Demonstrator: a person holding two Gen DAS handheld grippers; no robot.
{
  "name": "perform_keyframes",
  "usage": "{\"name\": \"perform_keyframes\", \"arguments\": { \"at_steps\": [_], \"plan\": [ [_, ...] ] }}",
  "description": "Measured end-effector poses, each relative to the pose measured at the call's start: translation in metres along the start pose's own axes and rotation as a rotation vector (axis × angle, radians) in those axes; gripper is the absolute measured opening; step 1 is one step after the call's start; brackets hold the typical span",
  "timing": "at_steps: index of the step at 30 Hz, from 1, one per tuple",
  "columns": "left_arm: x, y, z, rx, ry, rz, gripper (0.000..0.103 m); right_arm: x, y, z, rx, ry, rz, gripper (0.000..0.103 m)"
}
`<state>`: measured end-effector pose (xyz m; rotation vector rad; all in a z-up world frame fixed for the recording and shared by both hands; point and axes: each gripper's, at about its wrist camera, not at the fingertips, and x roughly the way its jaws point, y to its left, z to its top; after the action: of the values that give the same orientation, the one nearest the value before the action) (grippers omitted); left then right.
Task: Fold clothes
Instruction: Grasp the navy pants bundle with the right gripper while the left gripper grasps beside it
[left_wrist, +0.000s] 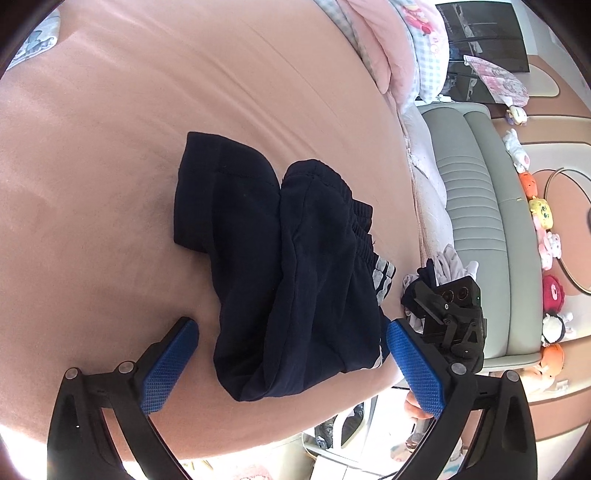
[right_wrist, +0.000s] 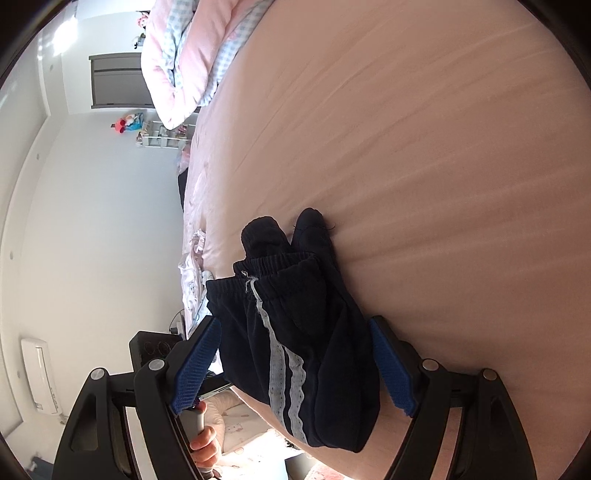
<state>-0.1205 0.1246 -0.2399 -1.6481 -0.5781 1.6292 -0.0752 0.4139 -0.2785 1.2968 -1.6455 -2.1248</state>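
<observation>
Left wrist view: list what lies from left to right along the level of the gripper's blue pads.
Left blue pad → pink bed sheet → dark folded trousers → right blue pad → the other gripper's black camera mount → grey padded bench.

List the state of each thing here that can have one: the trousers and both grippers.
Navy trousers: folded into a bundle, lying on the pink bed sheet, waistband showing, held by neither gripper.
Left gripper: open, jaws wide either side of the bundle, pads not pressing.
Right gripper: open, jaws wide either side of the bundle, pads not pressing.
</observation>
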Motion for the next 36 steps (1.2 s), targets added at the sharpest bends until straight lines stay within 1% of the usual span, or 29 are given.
{"name": "perform_keyframes", "arguments": {
  "at_steps": [2, 6, 10, 13, 16, 17, 19, 21, 22, 23, 24, 25, 26, 27, 29, 31, 32, 34, 36],
  "plan": [
    [0.003, 0.000, 0.004, -0.003, 0.001, -0.019, 0.103, 0.005, 0.006, 0.002, -0.011, 0.001, 0.012, 0.094],
    [0.007, 0.001, 0.011, -0.019, 0.006, -0.060, 0.103, 0.014, 0.011, 0.006, -0.033, 0.016, -0.007, 0.095],
    [0.019, -0.005, 0.020, -0.014, 0.016, -0.086, 0.103, 0.018, 0.010, 0.012, -0.020, 0.023, 0.027, 0.096],
    [0.023, -0.009, 0.023, 0.002, 0.023, -0.070, 0.103, 0.019, 0.006, 0.015, 0.009, 0.018, 0.063, 0.096],
    [0.024, -0.011, 0.022, 0.012, 0.023, -0.060, 0.103, 0.018, 0.005, 0.013, 0.000, 0.026, 0.075, 0.095],
    [0.024, -0.009, 0.022, 0.005, 0.018, -0.067, 0.103, 0.018, 0.005, 0.012, -0.005, 0.021, 0.062, 0.092],
    [0.023, -0.006, 0.022, -0.014, 0.006, -0.086, 0.103, 0.017, 0.006, 0.009, -0.022, 0.016, 0.016, 0.081],
    [0.022, -0.003, 0.023, -0.034, -0.004, -0.103, 0.103, 0.015, 0.005, 0.005, -0.062, 0.008, -0.017, 0.066],
    [0.022, -0.003, 0.023, -0.036, -0.004, -0.104, 0.103, 0.013, 0.001, 0.003, -0.074, 0.001, -0.022, 0.061],
    [0.023, -0.004, 0.022, -0.035, -0.003, -0.103, 0.103, 0.011, -0.004, 0.002, -0.078, -0.005, -0.035, 0.046],
    [0.023, -0.005, 0.022, -0.033, -0.002, -0.103, 0.103, 0.009, -0.010, 0.002, -0.069, -0.010, -0.044, 0.027],
    [0.023, -0.005, 0.023, -0.031, -0.002, -0.103, 0.103, 0.007, -0.017, 0.002, -0.059, -0.015, -0.052, 0.018],
    [0.023, -0.005, 0.022, -0.027, -0.002, -0.103, 0.103, 0.005, -0.026, 0.003, -0.031, -0.016, -0.039, 0.004],
    [0.022, -0.005, 0.022, -0.021, -0.002, -0.103, 0.103, 0.004, -0.035, 0.004, 0.001, -0.015, 0.007, 0.004],
    [0.022, -0.005, 0.022, -0.007, -0.001, -0.101, 0.103, 0.003, -0.037, 0.006, 0.019, -0.011, 0.031, 0.003],
    [0.020, -0.003, 0.019, 0.005, -0.002, -0.100, 0.103, 0.004, -0.032, 0.005, -0.002, -0.015, -0.003, 0.004],
    [0.020, -0.003, 0.018, 0.012, -0.005, -0.098, 0.103, 0.003, -0.031, 0.005, -0.001, -0.018, -0.003, 0.004],
    [0.020, -0.005, 0.017, 0.032, -0.011, -0.089, 0.103, 0.002, -0.031, 0.004, 0.011, -0.024, 0.009, 0.006],
    [0.022, -0.009, 0.015, 0.062, -0.014, -0.068, 0.103, 0.000, -0.030, 0.004, 0.020, -0.031, 0.032, 0.012]
  ]
}}
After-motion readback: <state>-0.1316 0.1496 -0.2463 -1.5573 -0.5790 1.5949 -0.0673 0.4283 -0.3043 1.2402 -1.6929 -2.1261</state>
